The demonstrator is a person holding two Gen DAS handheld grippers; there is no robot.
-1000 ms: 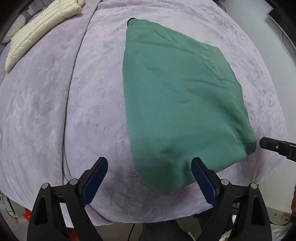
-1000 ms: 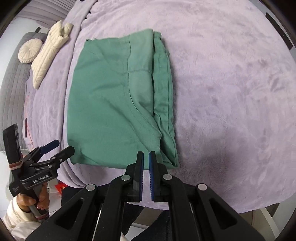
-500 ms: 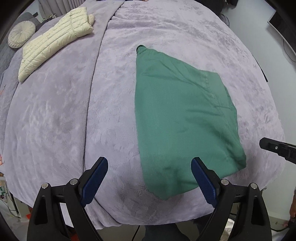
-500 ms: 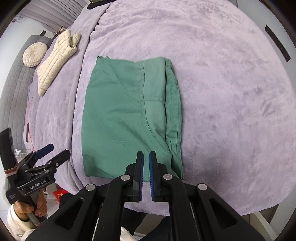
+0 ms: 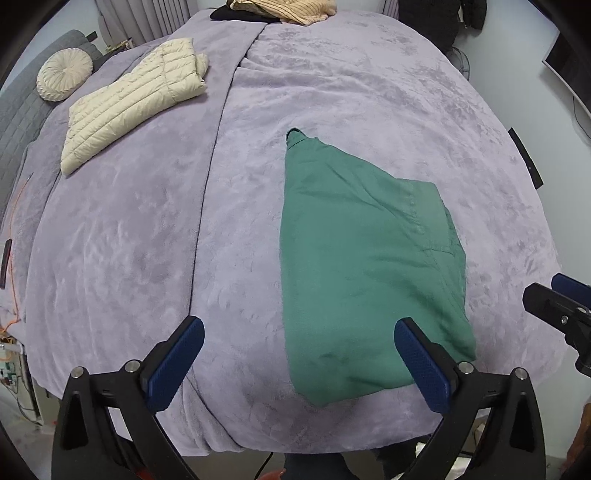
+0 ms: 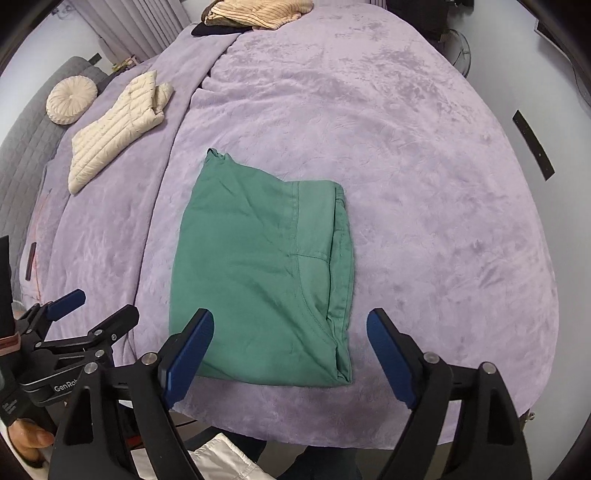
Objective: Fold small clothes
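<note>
Both tools are spread wide with nothing between their blue pads: the left tool (image 5: 299, 360) hangs over the near edge of the bed, and the right tool (image 6: 290, 354) hangs over the same edge a little further right, each clear of the cloth. In the left wrist view the right tool (image 5: 561, 314) shows at the right border; in the right wrist view the left tool (image 6: 92, 310) shows at the lower left, held in a hand (image 6: 29, 439). A green folded garment (image 6: 266, 280) lies flat on the lavender plush blanket (image 6: 424, 184) that covers the bed, near its front edge and roughly in the middle of it from side to side. Its long axis runs from the near edge away toward the far end of the bed; the near end is broad and squared, and the far end narrows to a small bunched tip (image 5: 295, 134) at the far left corner. A stitched seam and layered folded edges run lengthwise along its right side. Well apart from it, at the far left, lie a cream quilted puffer jacket (image 5: 133, 103) and a round pleated cushion (image 5: 64, 75); a tan ribbed knit (image 6: 258, 13) sits at the far end.
</note>
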